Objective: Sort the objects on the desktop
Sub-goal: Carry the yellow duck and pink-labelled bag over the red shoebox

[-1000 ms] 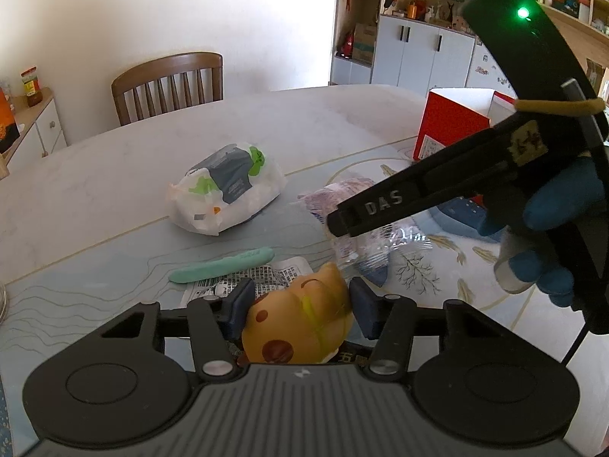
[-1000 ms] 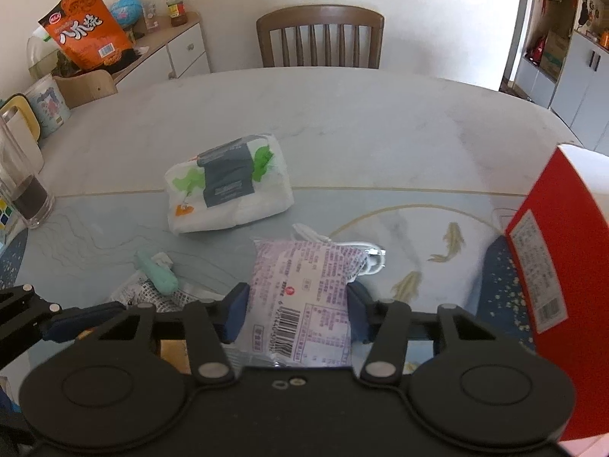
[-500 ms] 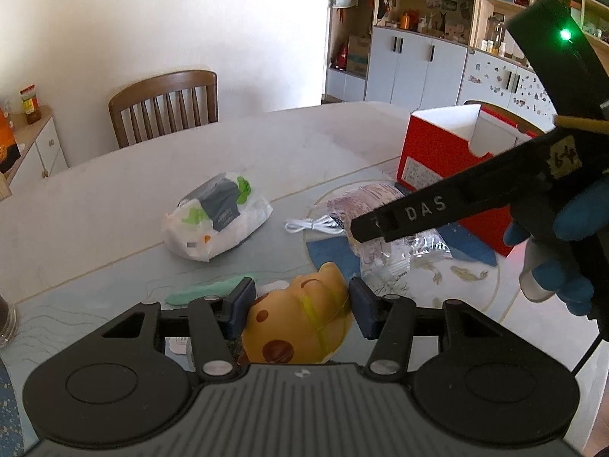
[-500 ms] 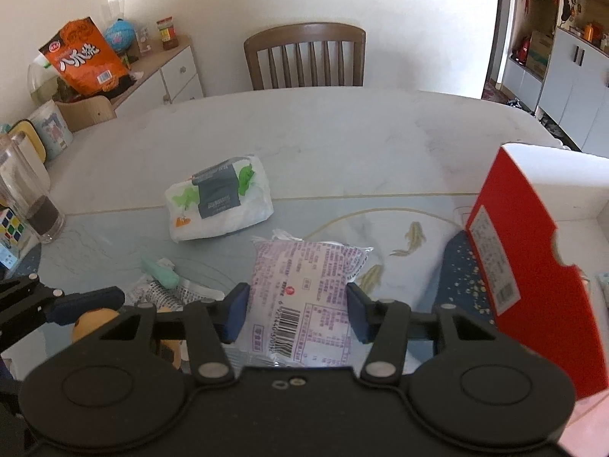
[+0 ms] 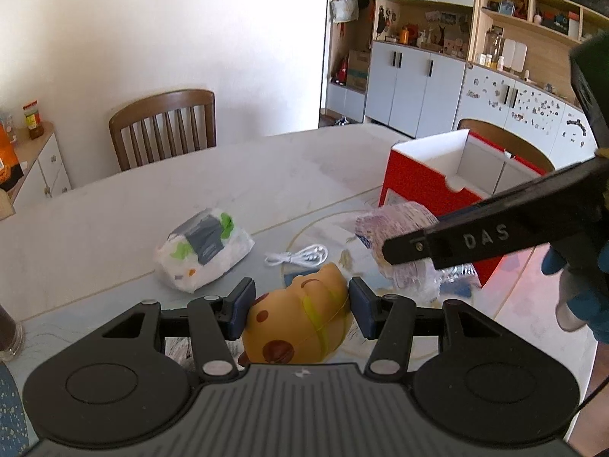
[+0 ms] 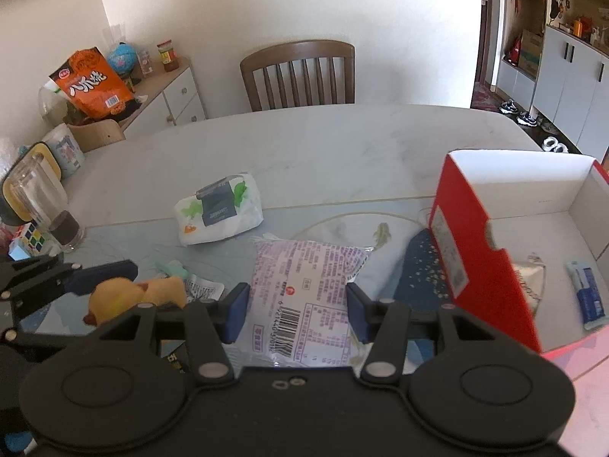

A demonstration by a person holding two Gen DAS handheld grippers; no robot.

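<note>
Now, left wrist view: your left gripper [image 5: 298,310] is clenched on the soft yellow-orange spotted toy [image 5: 300,323], carried above the pale marble table [image 5: 152,205]; a white wet-wipes pack [image 5: 203,253] and coiled white cable [image 5: 298,257] lie beyond. Right wrist view: your right gripper [image 6: 298,314] clasps the lilac printed snack packet [image 6: 304,297] by its sides, just left of the open red cardboard box [image 6: 479,262], which holds what may be a small blue tube [image 6: 588,295].

wrist fisheyes, angled down (close); both share table [image 5: 114,213]
</note>
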